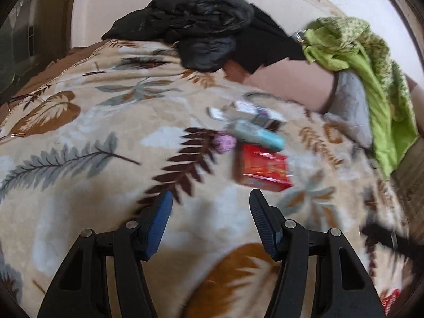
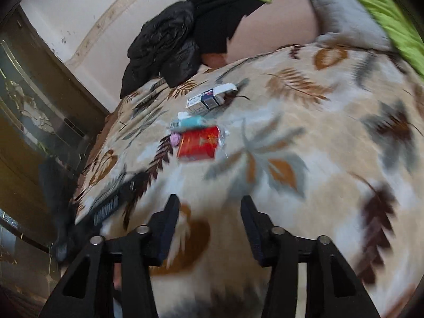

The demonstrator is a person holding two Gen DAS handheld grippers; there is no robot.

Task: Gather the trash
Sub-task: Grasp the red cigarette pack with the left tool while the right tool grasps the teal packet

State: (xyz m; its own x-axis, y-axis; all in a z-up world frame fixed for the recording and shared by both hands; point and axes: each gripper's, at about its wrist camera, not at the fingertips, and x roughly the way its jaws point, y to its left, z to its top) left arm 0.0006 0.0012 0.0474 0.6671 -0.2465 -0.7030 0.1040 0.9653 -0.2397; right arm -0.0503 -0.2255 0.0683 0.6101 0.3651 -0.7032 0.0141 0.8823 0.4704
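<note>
A small heap of trash lies on a leaf-patterned blanket (image 1: 79, 137) (image 2: 331, 137). It holds a red box (image 1: 261, 167) (image 2: 198, 143), a teal tube-like pack (image 1: 258, 135) (image 2: 189, 122), a white and blue carton (image 1: 255, 111) (image 2: 210, 96) and a small pink lump (image 1: 225, 141) (image 2: 175, 139). My left gripper (image 1: 210, 202) hovers just short of the red box, open, nothing between its blue pads. My right gripper (image 2: 209, 208) is farther back from the heap, also open and empty. A crumpled black plastic bag (image 1: 196, 23) (image 2: 164, 45) lies beyond the heap near the wall.
Green patterned cloth (image 1: 371, 61) (image 2: 392, 8) drapes over a grey cushion (image 1: 352, 103) (image 2: 341, 16) at the right. A glass-fronted wooden cabinet (image 2: 34, 122) stands left of the bed. In the right wrist view a dark blurred gripper (image 2: 106, 206) is at the blanket's left edge.
</note>
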